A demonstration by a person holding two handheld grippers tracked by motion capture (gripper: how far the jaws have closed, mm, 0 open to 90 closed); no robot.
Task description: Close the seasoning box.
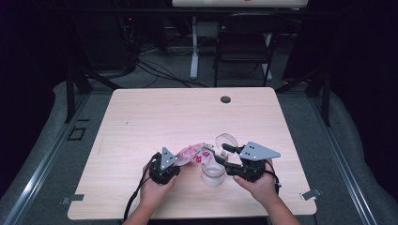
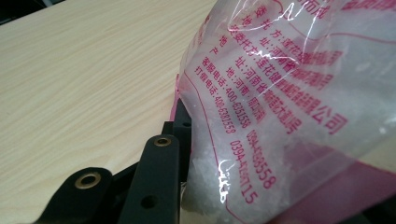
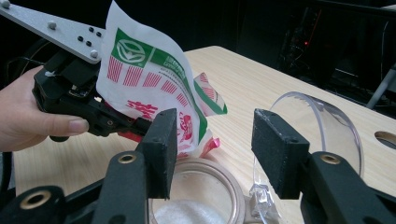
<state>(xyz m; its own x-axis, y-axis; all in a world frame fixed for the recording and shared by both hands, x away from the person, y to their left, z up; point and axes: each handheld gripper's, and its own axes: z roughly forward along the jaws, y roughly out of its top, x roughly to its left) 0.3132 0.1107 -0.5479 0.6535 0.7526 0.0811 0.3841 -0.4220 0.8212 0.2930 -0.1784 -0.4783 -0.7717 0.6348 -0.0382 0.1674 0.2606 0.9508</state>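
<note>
My left gripper [image 1: 180, 161] pinches the printed bag [image 1: 191, 153] of white grains, tilted over the open glass jar [image 1: 213, 174], which already holds some white grains. My right gripper [image 3: 212, 154] is spread with nothing between its pads, above the jar's mouth, its clear hinged lid [image 3: 322, 126] flipped back. All this sits near the table's [image 1: 155, 112] front edge, with bare wood stretching beyond.

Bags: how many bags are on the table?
1. The bag is held by the left tool, near the table's front edge, tipped toward the open jar. Nothing seems to hide another.
</note>
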